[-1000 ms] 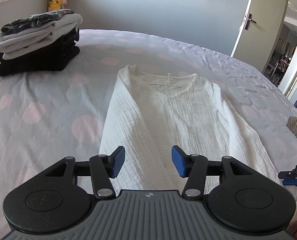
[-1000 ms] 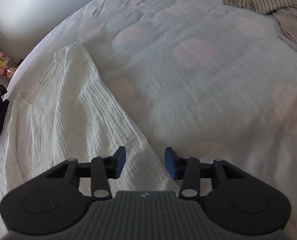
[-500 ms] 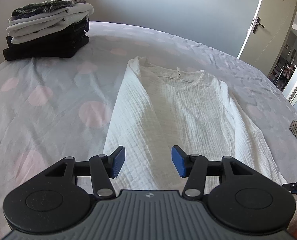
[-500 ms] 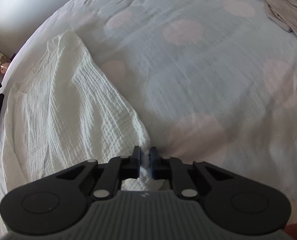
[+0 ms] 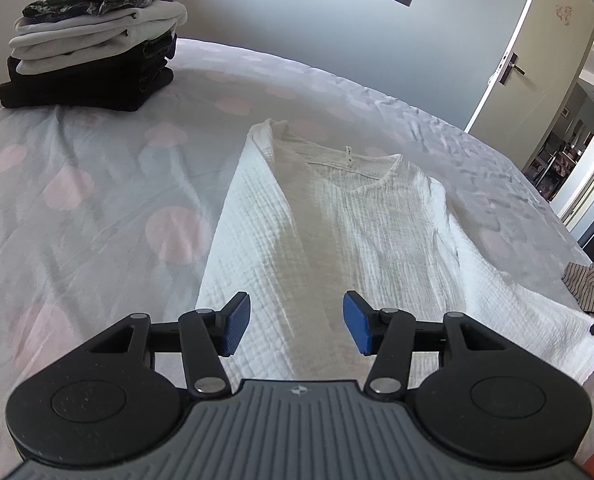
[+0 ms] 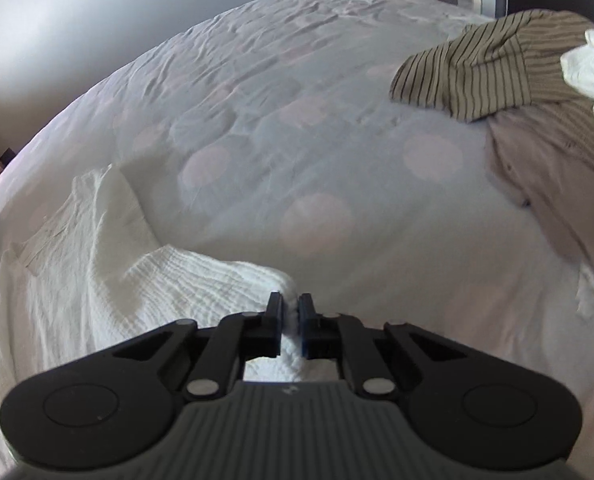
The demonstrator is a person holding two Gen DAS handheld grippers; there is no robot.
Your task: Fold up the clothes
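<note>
The right gripper [image 6: 291, 320] has clamped onto the white shirt's [image 6: 97, 280] edge and lifted it, bunching the cloth up off the bed [image 6: 297, 140]

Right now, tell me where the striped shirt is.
The striped shirt lies crumpled at the upper right of the right wrist view, on the dotted bedspread, apart from the white top.

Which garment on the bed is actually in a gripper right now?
The white crinkle-textured top: the right gripper is shut on its lifted edge. The striped shirt lies crumpled and untouched, and the folded stack sits apart.
</note>
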